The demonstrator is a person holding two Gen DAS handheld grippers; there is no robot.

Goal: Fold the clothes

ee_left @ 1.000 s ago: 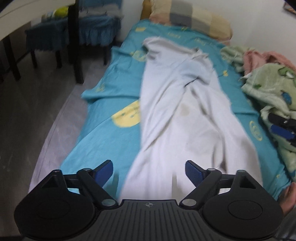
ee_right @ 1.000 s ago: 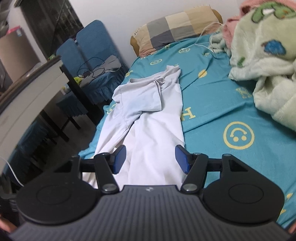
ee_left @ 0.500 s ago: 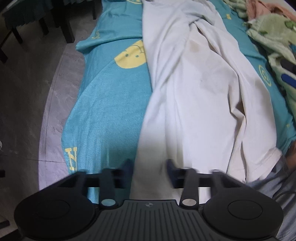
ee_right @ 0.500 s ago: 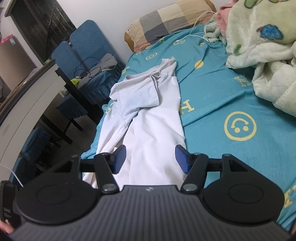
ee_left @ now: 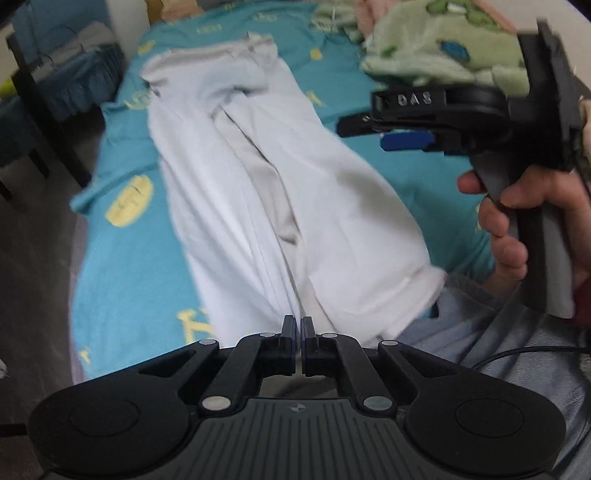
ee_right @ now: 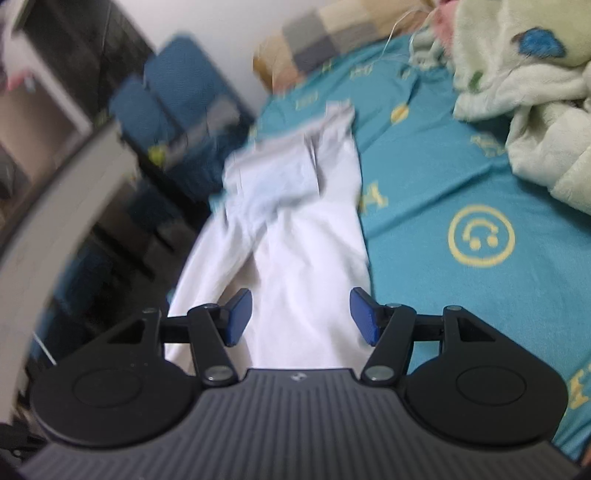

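One long white cotton garment point(ee_left: 295, 192) lies on the teal bedsheet printed with yellow smiley faces and letters point(ee_left: 125, 258). Its long axis runs up the bed, the near hem at the bed's foot edge and the rumpled collar end pointing toward the checked beige-and-grey pillow point(ee_right: 332, 26) at the wall. Deep lengthwise folds gather toward the near hem.

The left gripper point(ee_left: 298, 328) has its black fingers pressed together on the bunched near hem of the garment, cloth fanning out from the pinch. The right gripper point(ee_right: 301, 317) is spread wide, blue pads apart, hovering above the garment's lower part and touching nothing.

Only the left wrist view shows the right tool from the side point(ee_left: 461, 114), gripped by the person's hand point(ee_left: 524, 221), and grey trouser cloth point(ee_left: 491, 325) at the bed's edge. Only the right wrist view shows two blue fabric chairs point(ee_right: 177, 103) beside a pale tabletop point(ee_right: 66, 206), blurred, and a white cable point(ee_right: 399, 22) near the pillow. Both views show one pale green fleece blanket with cartoon patches point(ee_right: 524, 92) heaped on the right side of the bed, apart from the garment.
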